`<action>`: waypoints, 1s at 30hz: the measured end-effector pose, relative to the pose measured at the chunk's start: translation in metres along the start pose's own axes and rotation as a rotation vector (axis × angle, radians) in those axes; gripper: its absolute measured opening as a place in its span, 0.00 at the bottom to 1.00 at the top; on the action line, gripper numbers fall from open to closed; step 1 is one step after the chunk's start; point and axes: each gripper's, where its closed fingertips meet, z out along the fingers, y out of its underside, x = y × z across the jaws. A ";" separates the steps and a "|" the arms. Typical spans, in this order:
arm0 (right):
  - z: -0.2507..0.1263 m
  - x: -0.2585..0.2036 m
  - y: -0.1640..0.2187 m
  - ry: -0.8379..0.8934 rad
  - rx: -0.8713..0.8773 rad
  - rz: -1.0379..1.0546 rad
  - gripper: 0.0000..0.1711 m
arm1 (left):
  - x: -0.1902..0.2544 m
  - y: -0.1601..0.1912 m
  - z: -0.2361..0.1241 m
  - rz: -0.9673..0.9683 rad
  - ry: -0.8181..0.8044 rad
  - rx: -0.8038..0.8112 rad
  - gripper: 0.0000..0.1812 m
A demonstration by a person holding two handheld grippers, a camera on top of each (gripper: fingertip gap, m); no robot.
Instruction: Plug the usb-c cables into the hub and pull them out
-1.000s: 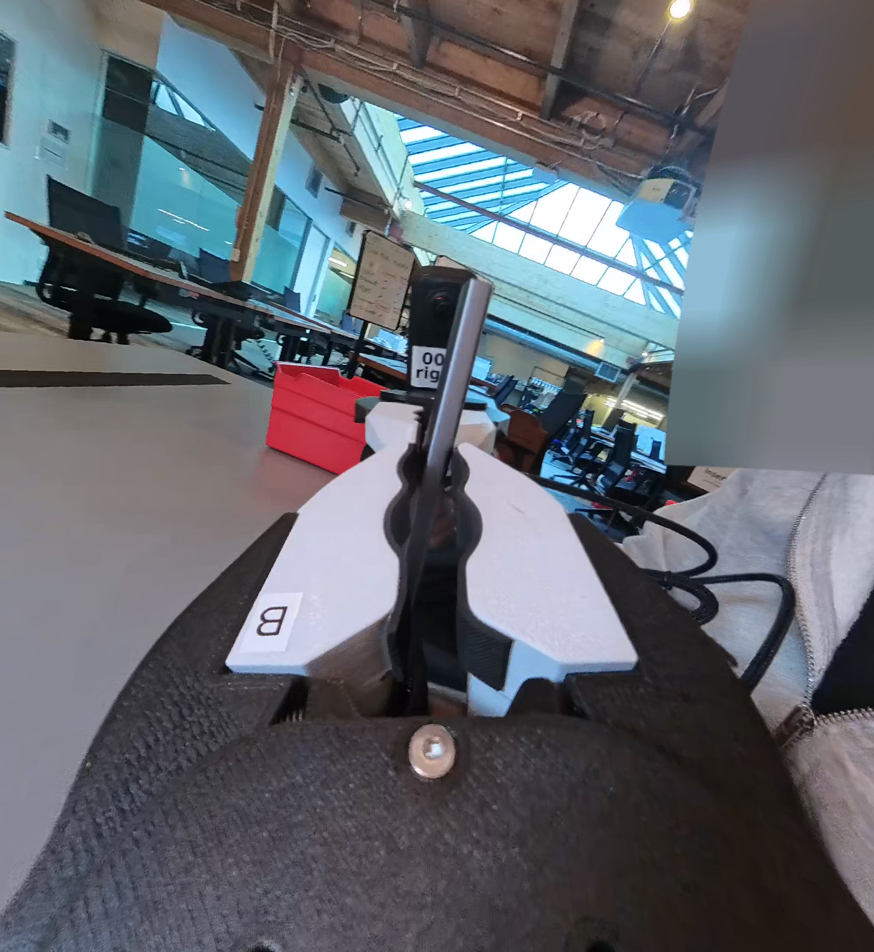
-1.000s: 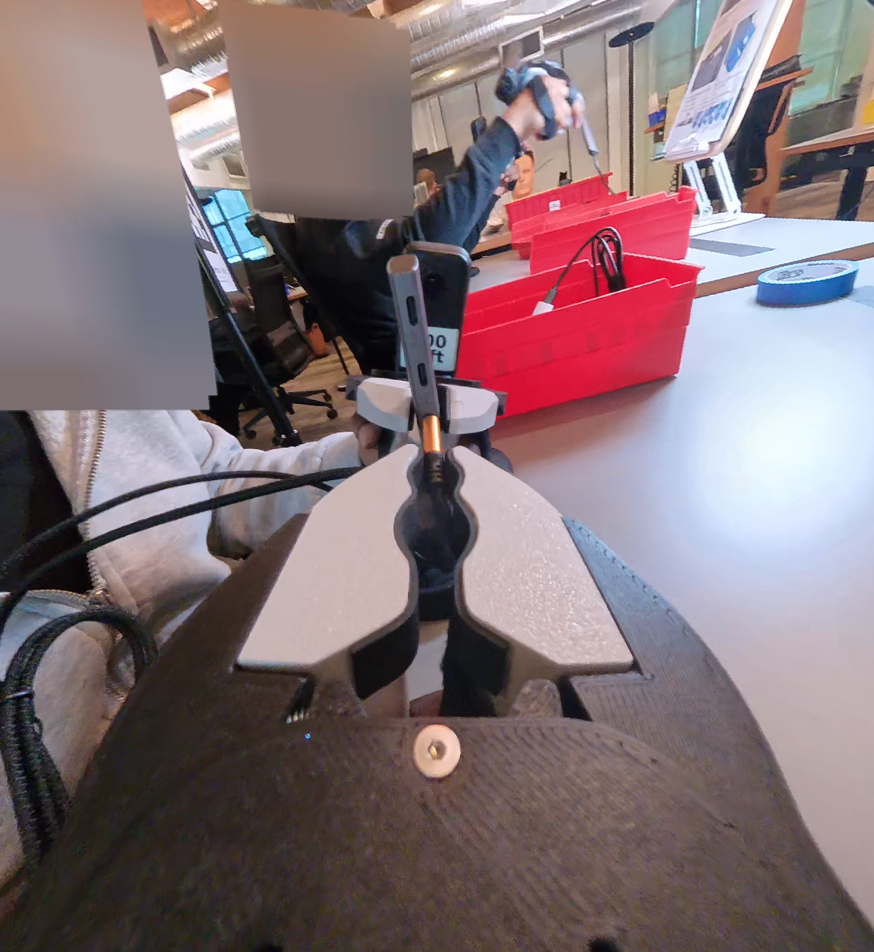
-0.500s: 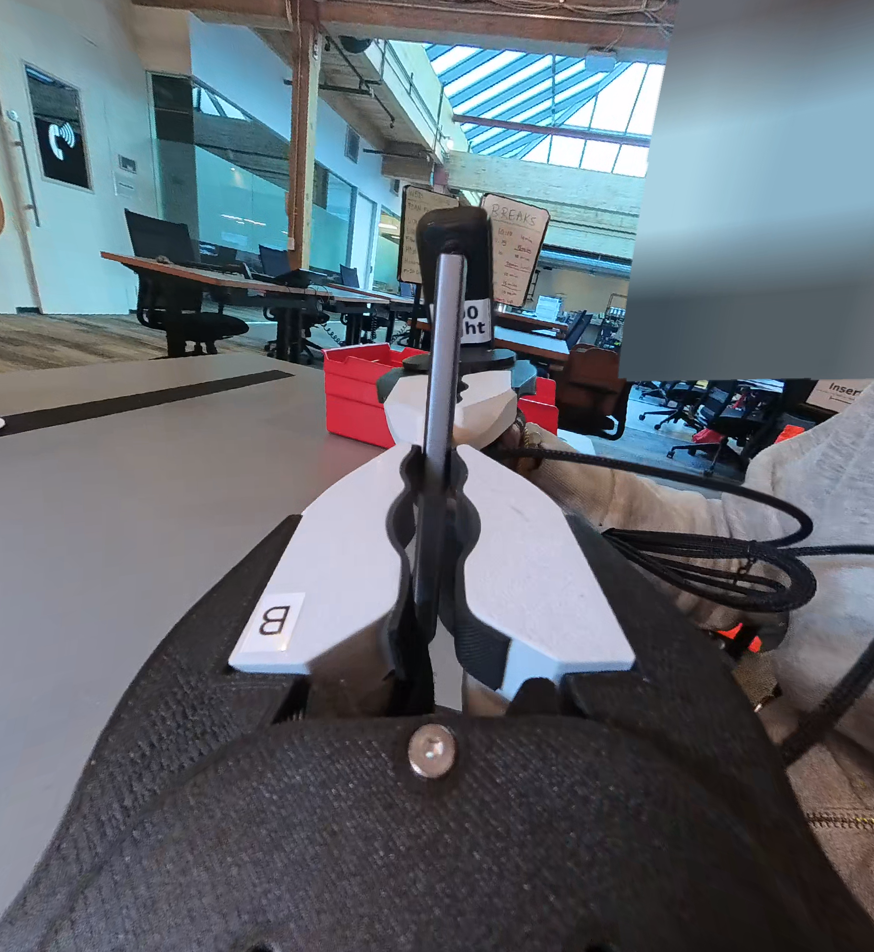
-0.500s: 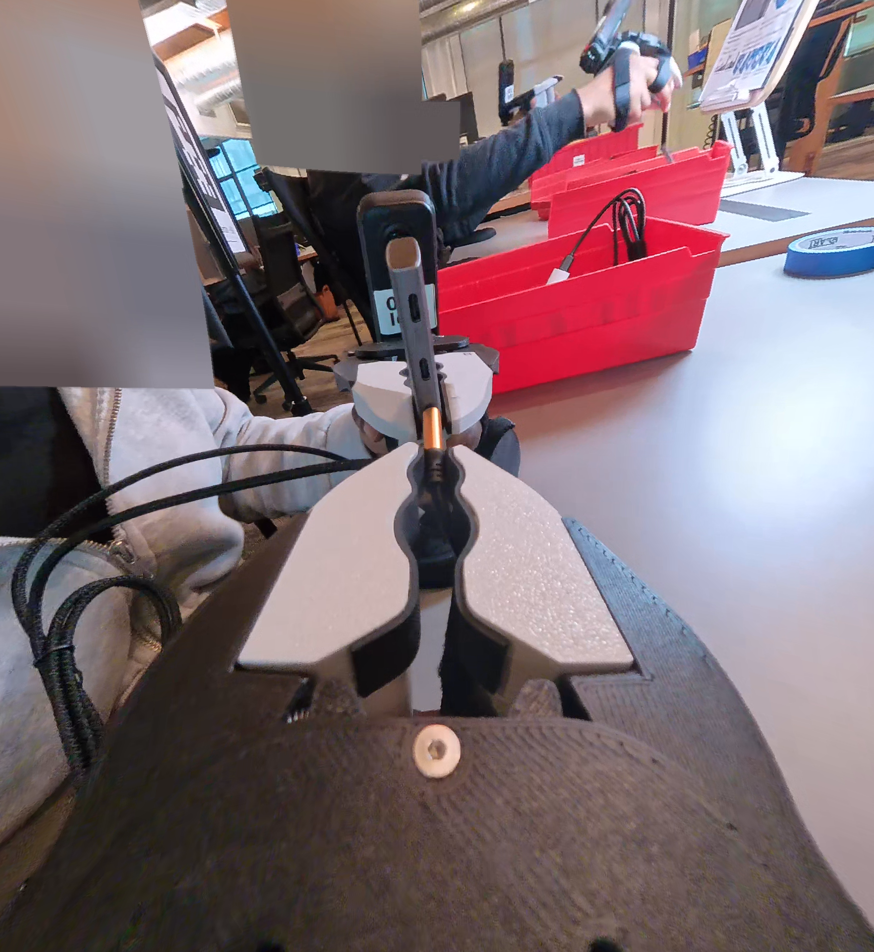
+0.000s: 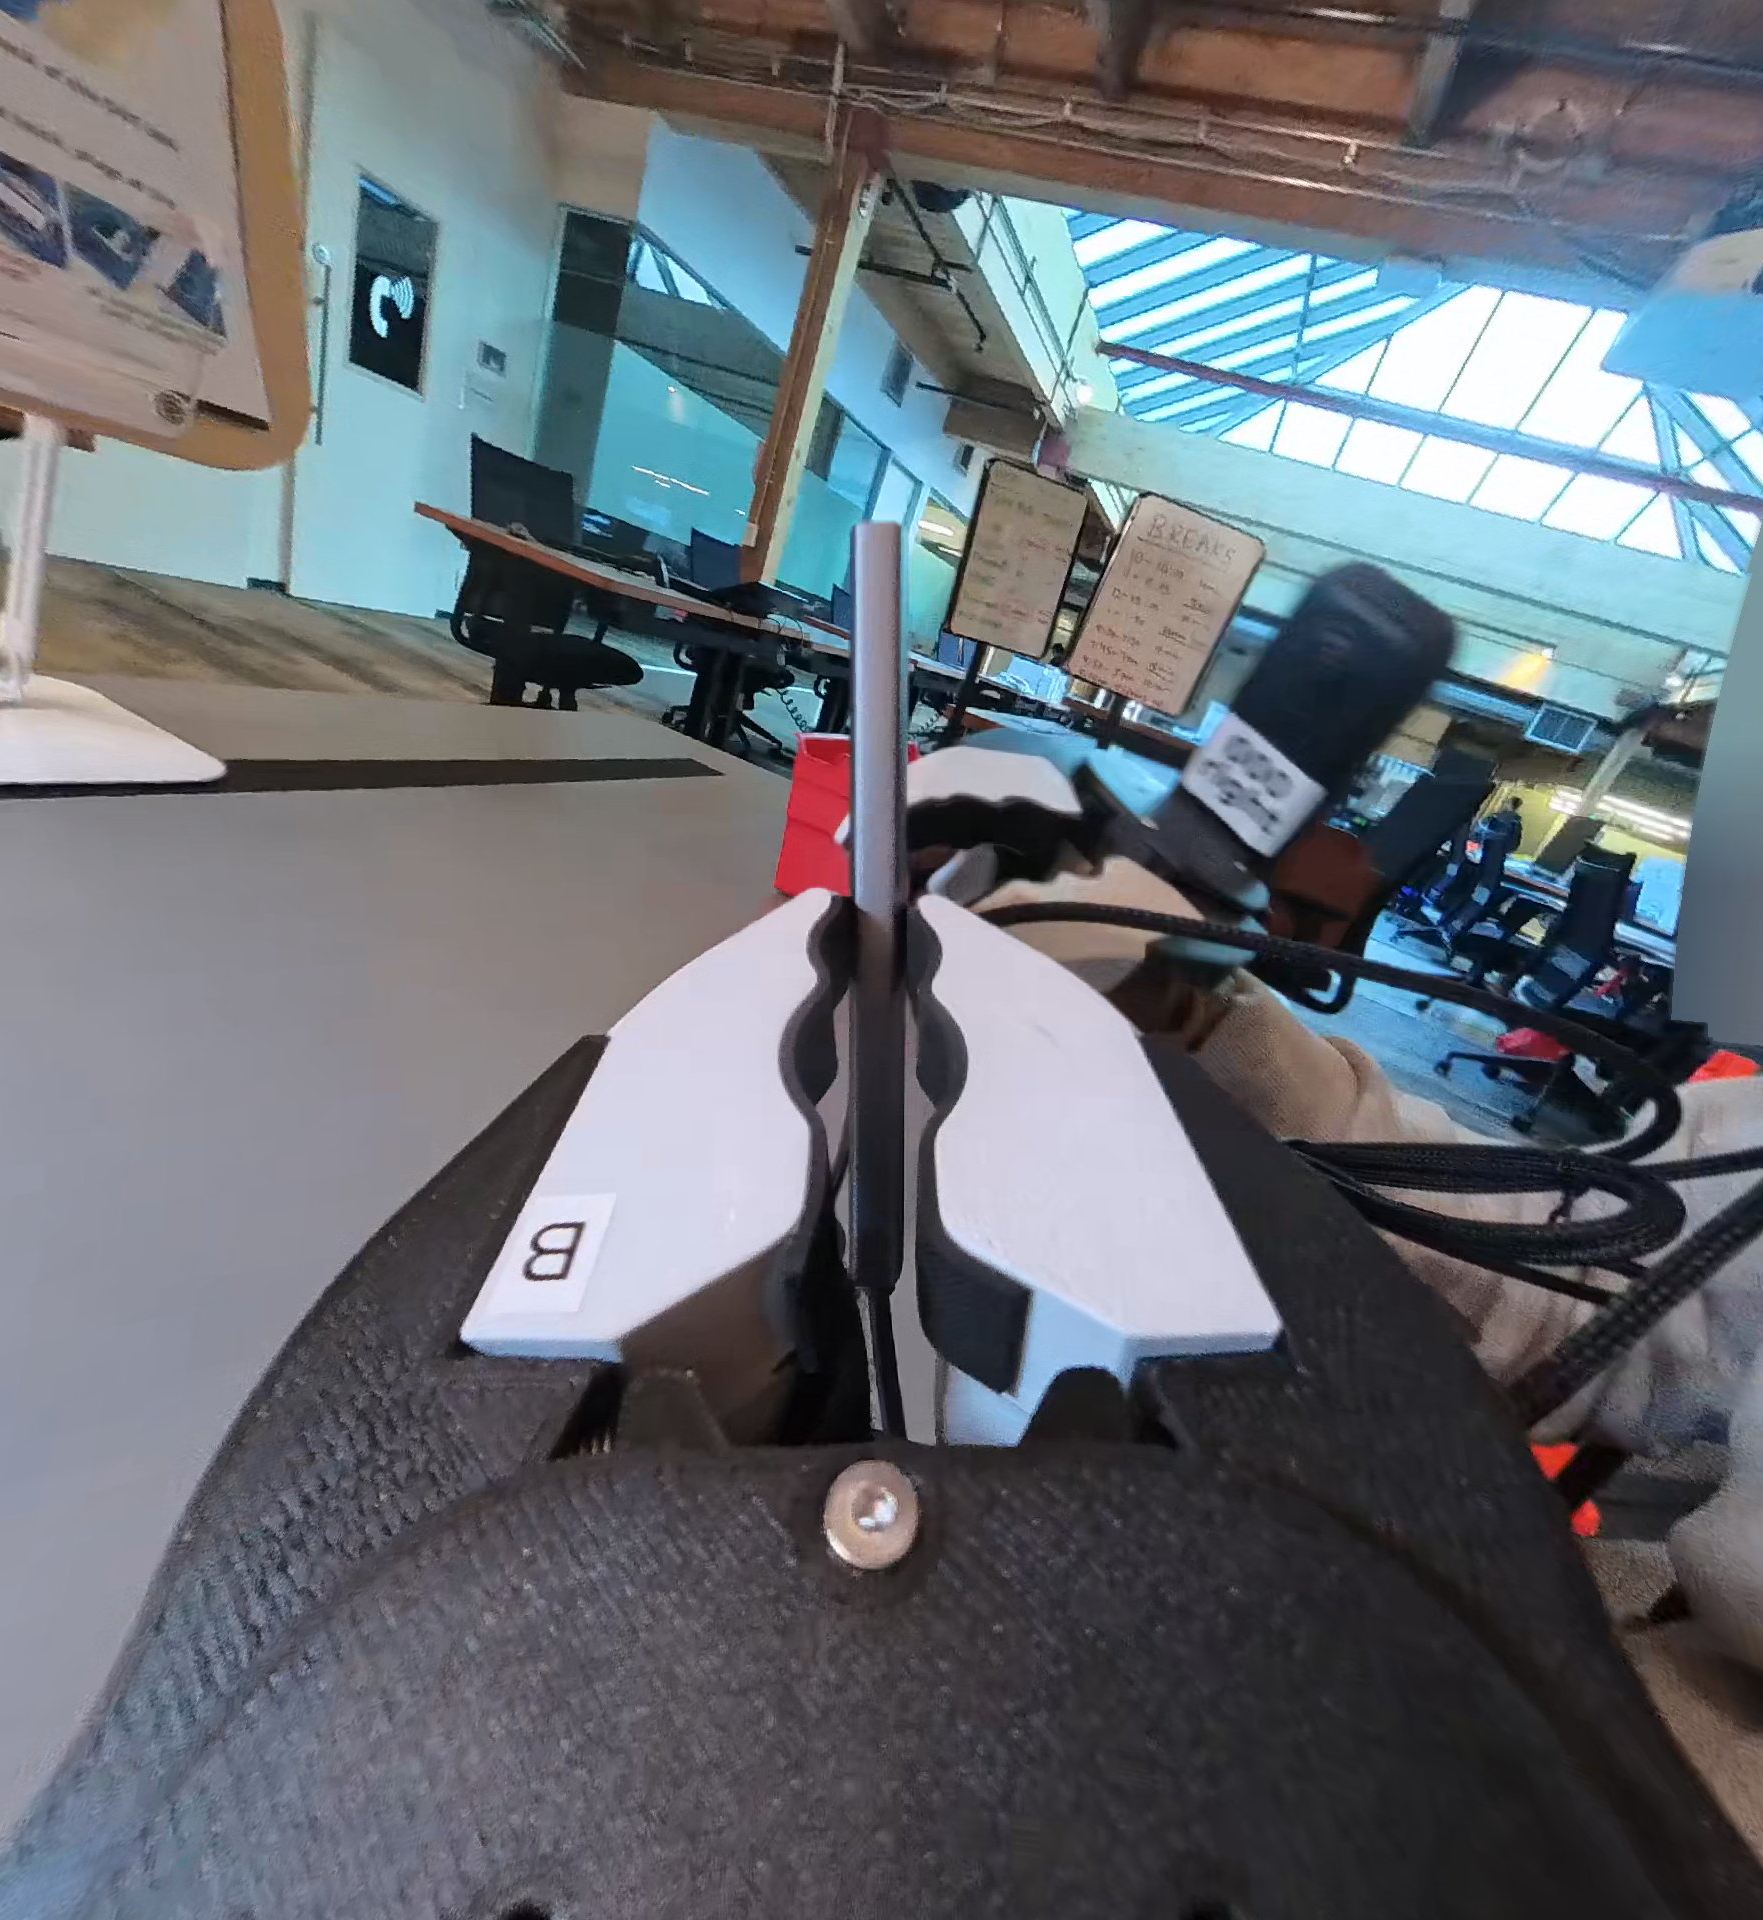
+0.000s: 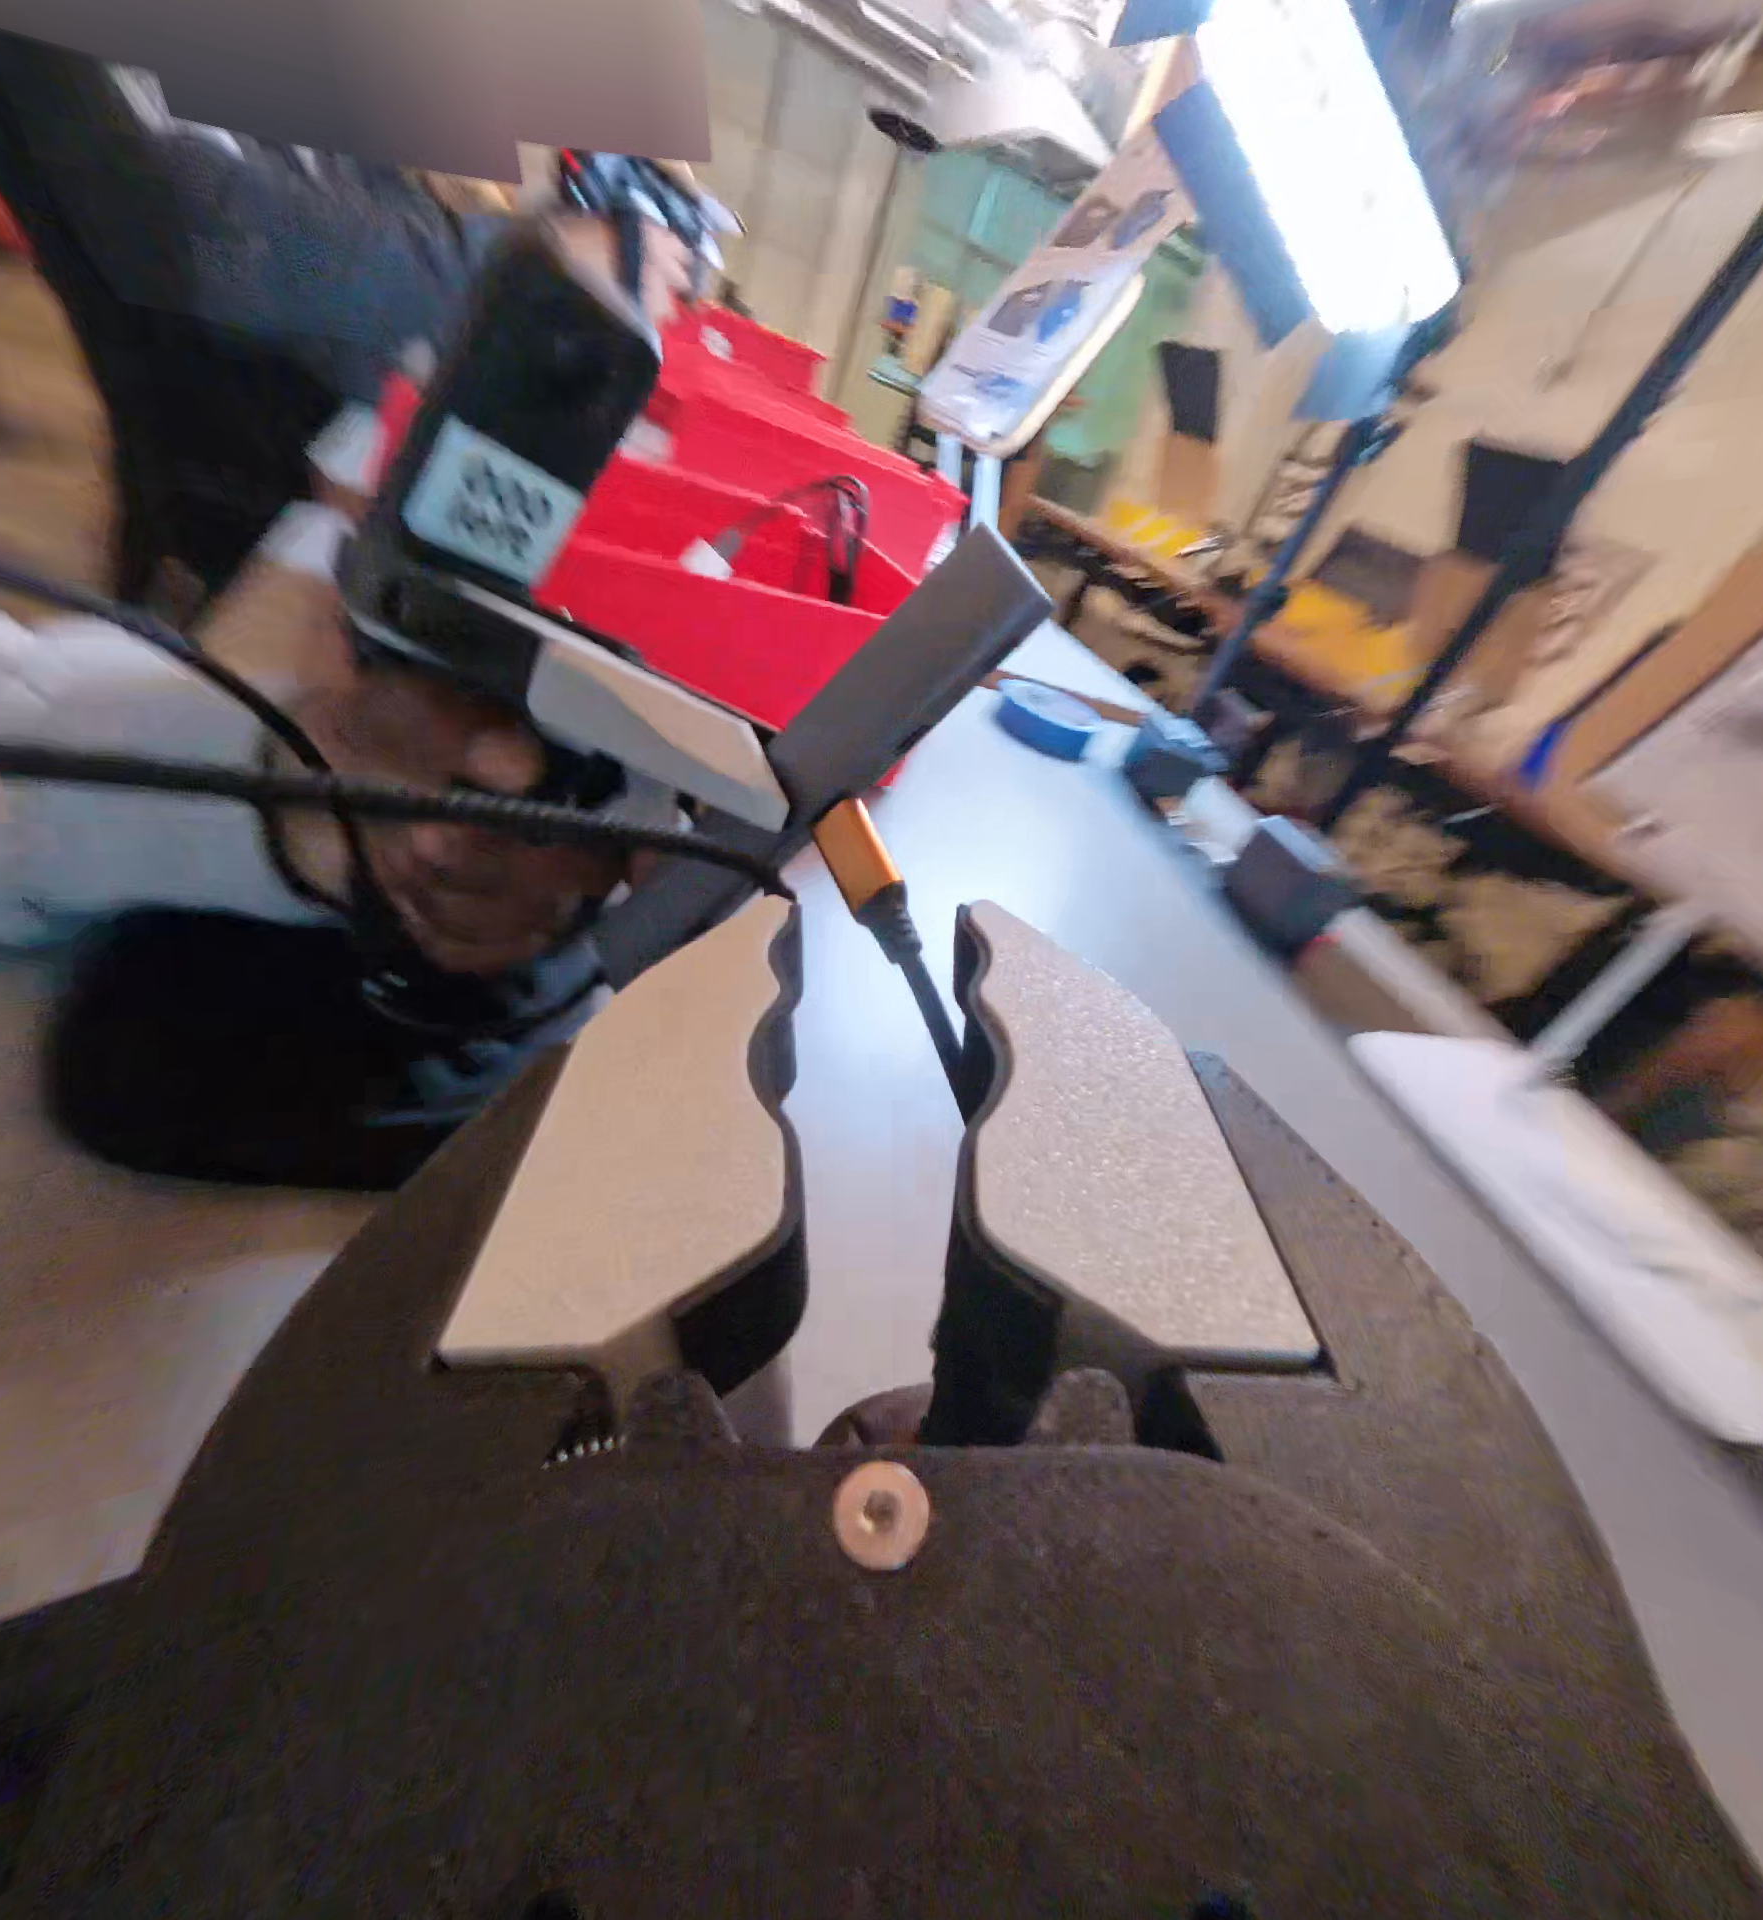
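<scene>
Your left gripper has its white fingers pressed tight onto the dark grey USB hub, which stands on edge in the notch between them and rises straight toward twelve o'clock; a thin black lead leaves the hub's lower end and drops back between the fingers toward six o'clock. Your right gripper has its fingers parted to a narrow gap with grey table showing through it, and they grip nothing: the black USB-C cable only runs along the inner edge of the finger on the three o'clock side. Just past the fingertips at twelve o'clock, the cable's orange plug sits seated in the hub's long edge, and the hub slants up toward one o'clock from there. In the right wrist view your left gripper appears at ten o'clock, clamped on that hub, with a braided black cable sweeping in from nine o'clock. Farther off at eleven to twelve o'clock stand red bins, one with a coiled cable in it, and at one o'clock a roll of blue tape lies on the table. In the left wrist view, more braided black cables loop at three o'clock across a light sleeve.
</scene>
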 end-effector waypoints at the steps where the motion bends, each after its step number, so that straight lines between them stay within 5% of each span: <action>1: 0.001 0.000 0.001 0.049 -0.030 -0.108 0.16 | 0.000 0.000 0.000 0.006 -0.005 0.002 0.06; 9: 0.010 0.002 0.004 0.293 -0.175 -0.639 0.08 | -0.009 0.007 0.001 -0.062 -0.027 -0.043 0.06; 17: 0.011 0.005 0.016 0.306 -0.276 -0.673 0.08 | -0.017 0.015 0.002 -0.072 -0.078 -0.096 0.06; 20: 0.012 0.004 0.032 0.263 -0.368 -0.680 0.18 | -0.020 0.010 0.000 -0.070 -0.100 -0.062 0.06; 30: 0.016 0.010 0.029 0.374 -0.397 -0.834 0.12 | -0.016 0.017 0.003 -0.060 -0.077 -0.113 0.06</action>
